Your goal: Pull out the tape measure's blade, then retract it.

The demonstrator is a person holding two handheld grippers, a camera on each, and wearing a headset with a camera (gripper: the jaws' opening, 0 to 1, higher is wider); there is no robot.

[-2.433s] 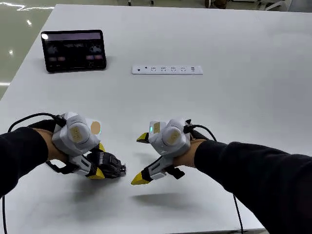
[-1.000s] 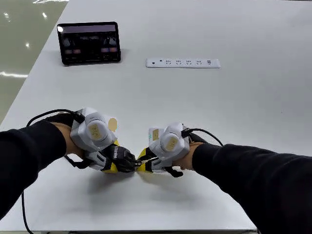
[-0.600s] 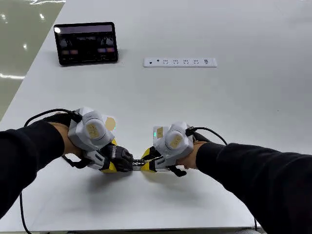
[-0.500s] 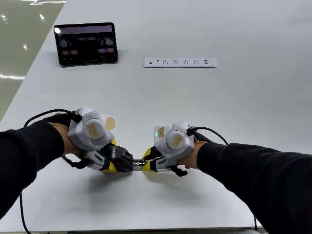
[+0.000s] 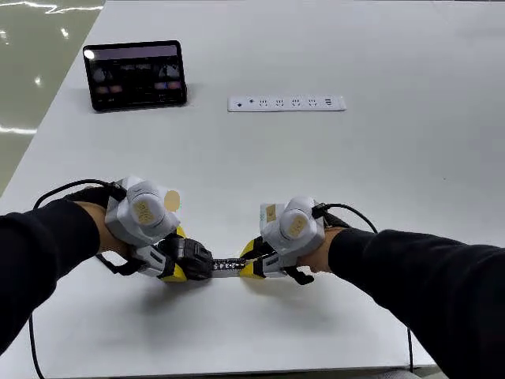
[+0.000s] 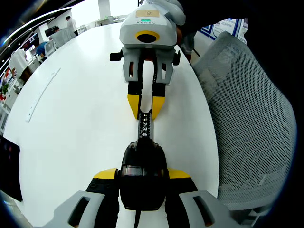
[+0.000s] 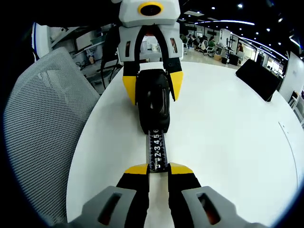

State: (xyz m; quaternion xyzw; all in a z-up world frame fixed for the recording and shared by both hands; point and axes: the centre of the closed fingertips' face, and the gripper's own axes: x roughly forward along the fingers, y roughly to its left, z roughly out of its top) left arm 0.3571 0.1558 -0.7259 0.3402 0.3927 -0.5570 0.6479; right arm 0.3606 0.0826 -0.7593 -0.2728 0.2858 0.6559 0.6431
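Observation:
A black tape measure [image 5: 189, 258] [image 6: 142, 173] [image 7: 155, 105] rests on the white table, held between the yellow-tipped jaws of my left gripper [image 5: 175, 264] [image 6: 142, 175] [image 7: 153, 85]. A short length of its numbered blade [image 5: 227, 265] [image 6: 144, 127] [image 7: 156, 151] runs out to the right. My right gripper [image 5: 251, 266] [image 7: 158, 169] [image 6: 146, 105] is shut on the blade's end. The two grippers face each other, a short way apart.
A dark tablet [image 5: 136, 75] stands at the back left of the white table [image 5: 339, 158]. A white power strip [image 5: 286, 103] lies at the back middle. A grey mesh chair [image 6: 247, 118] [image 7: 42, 123] stands off the table's near edge. Black cables trail from both hands.
My right gripper came in from apart, shut on the blade's end and moved right, drawing a short length of blade out of the case. The left gripper has kept hold of the case.

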